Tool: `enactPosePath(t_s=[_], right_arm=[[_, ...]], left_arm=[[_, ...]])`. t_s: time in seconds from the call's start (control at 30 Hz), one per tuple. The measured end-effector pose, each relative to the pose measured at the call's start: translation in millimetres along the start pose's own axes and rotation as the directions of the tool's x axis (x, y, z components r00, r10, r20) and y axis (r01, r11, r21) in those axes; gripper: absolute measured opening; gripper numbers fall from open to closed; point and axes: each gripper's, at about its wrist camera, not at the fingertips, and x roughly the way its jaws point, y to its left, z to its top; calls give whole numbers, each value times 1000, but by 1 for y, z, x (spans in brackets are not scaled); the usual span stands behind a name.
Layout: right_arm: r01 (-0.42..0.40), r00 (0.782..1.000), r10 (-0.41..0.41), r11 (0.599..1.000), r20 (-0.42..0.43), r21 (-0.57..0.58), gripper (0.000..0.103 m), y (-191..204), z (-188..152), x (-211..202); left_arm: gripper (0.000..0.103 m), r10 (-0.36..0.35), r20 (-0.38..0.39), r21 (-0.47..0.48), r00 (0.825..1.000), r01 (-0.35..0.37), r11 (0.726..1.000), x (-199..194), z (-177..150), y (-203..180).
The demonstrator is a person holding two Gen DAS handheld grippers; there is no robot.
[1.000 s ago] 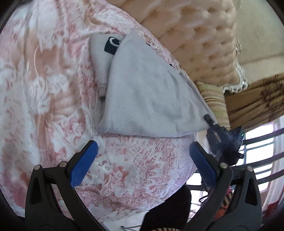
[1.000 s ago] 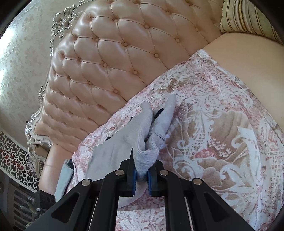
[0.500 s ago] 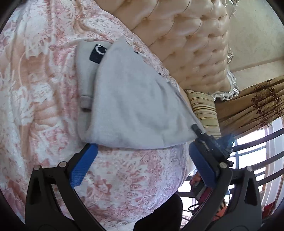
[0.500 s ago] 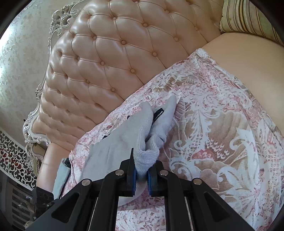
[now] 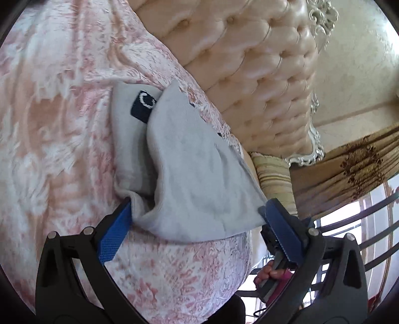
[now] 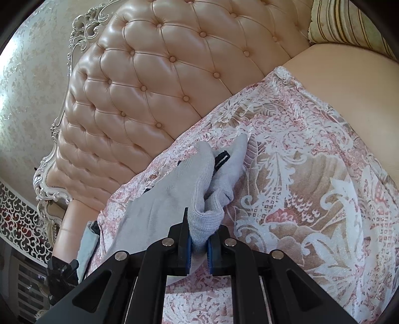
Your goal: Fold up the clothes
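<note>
Your left gripper [image 5: 197,224] has its jaws spread wide, one blue pad [image 5: 114,236] touching the near hem of the grey garment [image 5: 197,174], the other at its far corner, nothing clamped. The garment lies half folded on the pink floral bedspread [image 5: 62,124], just beside the tufted headboard [image 5: 261,74], a dark label [image 5: 143,106] showing at the fold. Your right gripper [image 6: 199,251] has its jaws pressed on a bunched edge of the same garment [image 6: 174,197], lifted slightly off the bedspread [image 6: 299,199]. A striped pillow [image 6: 349,22] sits at far right.
</note>
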Motion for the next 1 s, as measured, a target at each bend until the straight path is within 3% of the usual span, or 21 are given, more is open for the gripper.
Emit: enactPosePath(t_s=[0.13,0.33,0.4,0.5,0.53,0.57,0.63,0.67,0.77,0.87,0.9,0.93,0.97,1.0], right_arm=[[2,1000,-2,1000,0,2,10,-1,0,0],[11,1000,-11,1000,-4,5,10,-5,-1,2],[13,1000,-13,1000,-5,10,10,-6,-1,2],[18,1000,-18,1000,-6,17,10,-8,-2,3],[19,1000,-19,1000,-6,19,11,-9,-3,3],[21,1000,-21,1000,-6,21,12,-10,-3,3],[24,1000,-23,999,-7,26,13,-11,-4,4],[25,1000,-25,999,-7,28,13,-12,-4,4],[29,1000,-29,999,-9,34,13,-14,-5,5],[34,999,-33,999,-15,39,13,-17,-7,7],[35,999,-34,998,-18,44,13,-19,-8,8],[36,999,-35,998,-21,51,13,-20,-8,8],[37,999,-36,998,-27,59,13,-23,-9,9],[37,999,-35,997,-34,68,13,-26,-10,10]], left_arm=[[102,33,-39,-4,999,-33,999,12,3,2],[102,59,-25,-23,998,-59,998,2,-3,8],[102,82,-34,28,996,-81,996,5,-5,5],[102,96,16,43,995,-97,994,0,-1,2],[96,92,36,33,995,-93,995,-2,1,4],[78,90,52,25,995,-91,995,-4,2,7],[57,132,24,32,991,-133,991,1,3,14],[53,132,19,28,991,-132,991,1,4,15],[53,122,2,9,993,-122,992,-2,6,20],[50,182,-10,40,983,-181,983,1,5,13],[44,209,-4,53,978,-208,977,1,4,12],[30,243,2,56,970,-243,968,0,3,13],[23,239,4,44,971,-239,970,-3,2,17],[21,234,6,32,972,-234,972,-6,1,22]])
